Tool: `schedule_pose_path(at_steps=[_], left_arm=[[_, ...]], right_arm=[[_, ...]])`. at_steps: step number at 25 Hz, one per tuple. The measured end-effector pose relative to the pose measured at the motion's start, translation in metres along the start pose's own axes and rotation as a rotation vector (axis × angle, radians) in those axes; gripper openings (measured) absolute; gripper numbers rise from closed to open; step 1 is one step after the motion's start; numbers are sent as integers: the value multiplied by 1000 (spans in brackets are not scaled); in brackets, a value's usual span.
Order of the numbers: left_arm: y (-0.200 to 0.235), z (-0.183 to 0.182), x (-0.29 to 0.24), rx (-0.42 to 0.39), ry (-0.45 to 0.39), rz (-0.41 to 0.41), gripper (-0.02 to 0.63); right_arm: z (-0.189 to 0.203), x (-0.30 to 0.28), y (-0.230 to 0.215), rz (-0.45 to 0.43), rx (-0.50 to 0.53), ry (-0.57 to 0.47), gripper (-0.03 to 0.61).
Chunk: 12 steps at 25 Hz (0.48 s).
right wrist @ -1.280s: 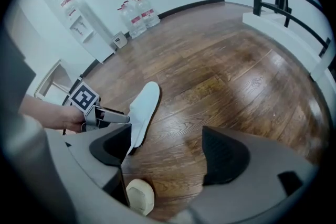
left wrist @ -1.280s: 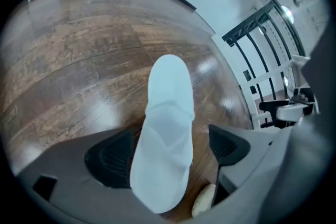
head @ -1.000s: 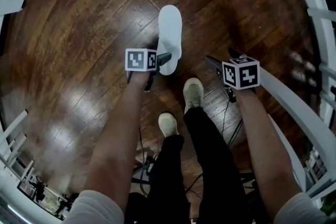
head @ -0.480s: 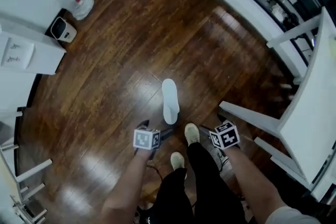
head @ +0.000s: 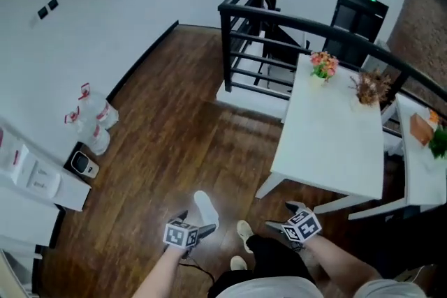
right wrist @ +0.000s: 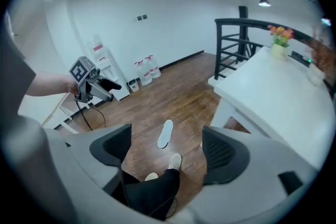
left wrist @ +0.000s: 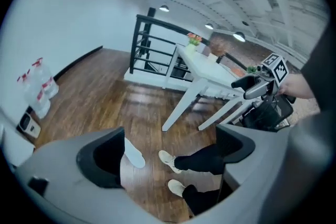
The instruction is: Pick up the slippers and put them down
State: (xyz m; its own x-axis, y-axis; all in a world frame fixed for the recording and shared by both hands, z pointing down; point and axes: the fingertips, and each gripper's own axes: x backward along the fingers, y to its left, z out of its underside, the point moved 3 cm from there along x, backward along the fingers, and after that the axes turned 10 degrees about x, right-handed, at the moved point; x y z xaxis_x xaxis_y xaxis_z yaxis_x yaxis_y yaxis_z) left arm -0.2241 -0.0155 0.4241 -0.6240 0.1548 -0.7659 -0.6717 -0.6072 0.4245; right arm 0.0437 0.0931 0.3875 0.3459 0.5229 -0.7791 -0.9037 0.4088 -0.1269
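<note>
Hanging with jaws wide apart and empty, left gripper (head: 194,222) and right gripper (head: 285,216) are held well above the floor (head: 174,129), where 1 white slipper (head: 204,206) lies near the shoes (head: 244,228); put-down is judged done, any next pick needing a descent.

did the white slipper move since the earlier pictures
No. The slipper lies on the floor at the same spot, just ahead and left of the person's front shoe, as before.

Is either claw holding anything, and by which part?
Nothing is held. The left claw and right claw are open; the slipper lies on the floor.
</note>
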Motion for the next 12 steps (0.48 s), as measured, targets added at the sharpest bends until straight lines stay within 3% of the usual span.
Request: schedule_pose_path(at_steps=[6,12], left_arm=[[-140,-55,64,-137,-86,57,538],[-266,-39,57,-133,-131,93,529]], right_arm=[[56,187,-27,208,-134,-135,428],[156,310,-46,321,-262,-229,449]])
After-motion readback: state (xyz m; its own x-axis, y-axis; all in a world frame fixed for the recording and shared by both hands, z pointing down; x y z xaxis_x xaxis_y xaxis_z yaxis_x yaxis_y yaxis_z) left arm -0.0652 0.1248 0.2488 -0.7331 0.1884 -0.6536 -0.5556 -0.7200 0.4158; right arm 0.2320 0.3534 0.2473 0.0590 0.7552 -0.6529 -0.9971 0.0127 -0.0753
